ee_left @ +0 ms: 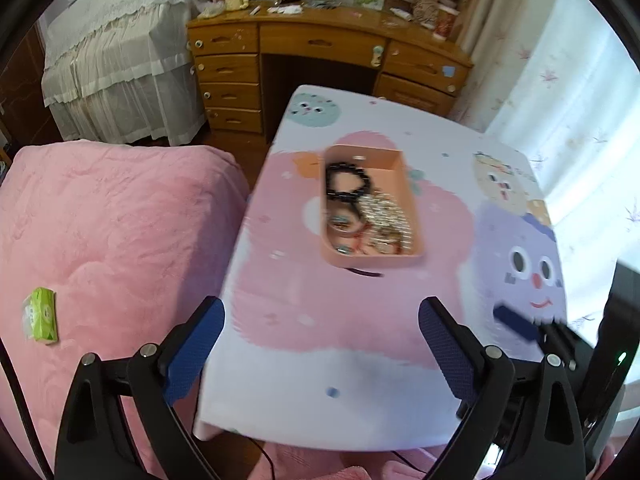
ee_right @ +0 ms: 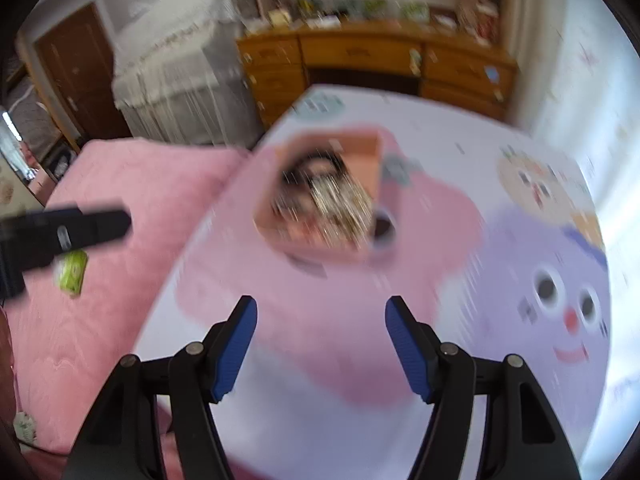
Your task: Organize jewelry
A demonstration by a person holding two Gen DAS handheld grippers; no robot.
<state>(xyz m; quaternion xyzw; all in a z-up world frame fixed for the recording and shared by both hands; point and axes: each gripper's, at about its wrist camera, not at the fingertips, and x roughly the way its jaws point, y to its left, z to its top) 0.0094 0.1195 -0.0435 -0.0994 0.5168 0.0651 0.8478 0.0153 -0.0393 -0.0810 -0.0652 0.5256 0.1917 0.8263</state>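
**Both tongs clear of the pink tray**

On the bench [ee_left: 360,380], a low top under a pastel cartoon-print cover, sits a rectangular salmon-pink plastic tray [ee_left: 370,262] holding the jewelry: a black beaded bracelet [ee_left: 348,184] at its far end and a heap of silvery pieces [ee_left: 384,212] nearer the middle, with smaller items too blurred to name. The tray lies ahead of and below both tools, well apart from either. Its long axis runs away from the viewer, one short end pointing back toward the tongs and the other toward the wooden desk [ee_left: 320,44].

The left tongs [ee_left: 322,334] stand wide and released, with nothing between the pads. The right tongs [ee_right: 322,336] are also released and empty. In the left wrist view the tray lies almost straight ahead; in the right wrist view it sits slightly left of centre. Neither hand is clearly nearer, by my reading. A dark loop [ee_right: 384,226] rests just beside the tray's right wall.
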